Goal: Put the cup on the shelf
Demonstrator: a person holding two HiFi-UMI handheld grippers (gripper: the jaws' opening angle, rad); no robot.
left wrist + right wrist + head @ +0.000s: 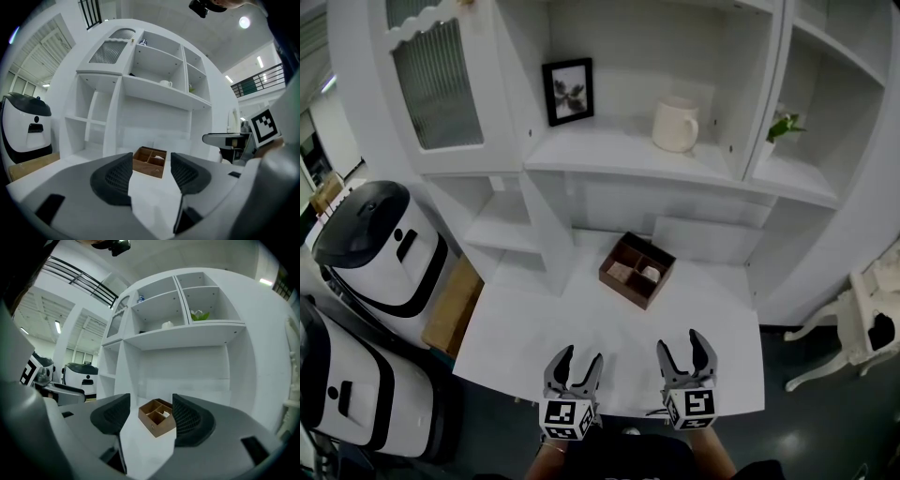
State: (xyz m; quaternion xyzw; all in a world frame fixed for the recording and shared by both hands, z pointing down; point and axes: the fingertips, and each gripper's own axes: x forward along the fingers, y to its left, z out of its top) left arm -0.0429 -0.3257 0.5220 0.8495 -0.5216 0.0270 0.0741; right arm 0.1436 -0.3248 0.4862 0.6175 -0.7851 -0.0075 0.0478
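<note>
The cup (676,125) stands upright on the shelf (609,155) in the upper middle of the head view, well right of a picture frame (568,91), so the job looks done. The main risk I see is a needless second reach: it could nudge the cup toward the shelf's edge or clip the wooden box (637,269) at the centre of the table (534,328). At the bottom of the frame, the left gripper (581,356) and right gripper (682,341) both have their jaws spread wide, released, holding nothing and touching nothing.
</note>
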